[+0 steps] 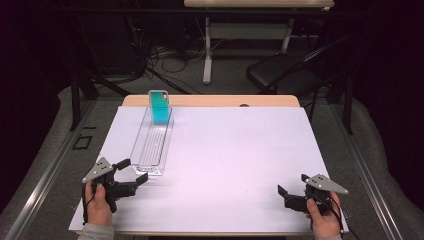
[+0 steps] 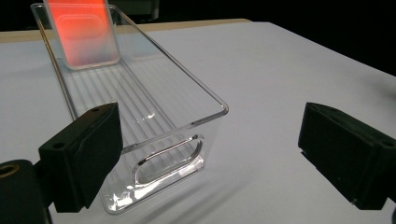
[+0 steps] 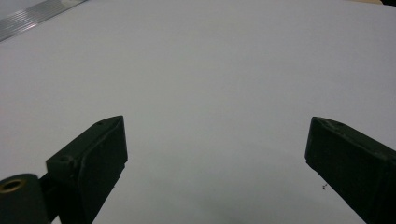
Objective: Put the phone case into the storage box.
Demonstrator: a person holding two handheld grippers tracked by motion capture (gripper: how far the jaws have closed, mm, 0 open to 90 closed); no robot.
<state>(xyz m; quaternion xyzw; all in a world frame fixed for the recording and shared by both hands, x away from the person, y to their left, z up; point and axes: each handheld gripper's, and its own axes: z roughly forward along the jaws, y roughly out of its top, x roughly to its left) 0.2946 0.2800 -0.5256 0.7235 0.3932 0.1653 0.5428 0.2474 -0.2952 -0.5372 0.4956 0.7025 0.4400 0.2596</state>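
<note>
- Table (image 1: pixel 240 165): white top, wooden strip along the far edge.
- Clear plastic bin (image 1: pixel 151 142): long and narrow, lies on the left half of the table, its length running from near to far. Ribbed floor and a cut-out handle in the near end wall, seen in the left gripper view (image 2: pixel 154 121).
- Phone case (image 1: pixel 160 107): stands upright inside the bin at its far end, leaning against the far wall. Reads teal in the high view, orange-red in the left gripper view (image 2: pixel 84 35).
- Left gripper (image 1: pixel 131 170): held in the person's left hand (image 1: pixel 99 202) at the near left of the table, pointing at the bin's near end. Jaws spread wide, nothing between them. One jaw tip is just beside the bin's near corner; contact cannot be told.
- Left gripper view: the bin's near left corner lies beside the left jaw, the handle cut-out between the two jaws but nearer the left one.
- Right gripper (image 1: pixel 292 187): held in the right hand (image 1: pixel 322 217) at the near right of the table, well apart from the bin. Jaws spread wide, holding nothing.
- Right gripper view: bare white tabletop (image 3: pixel 210 84) between the jaws.
</note>
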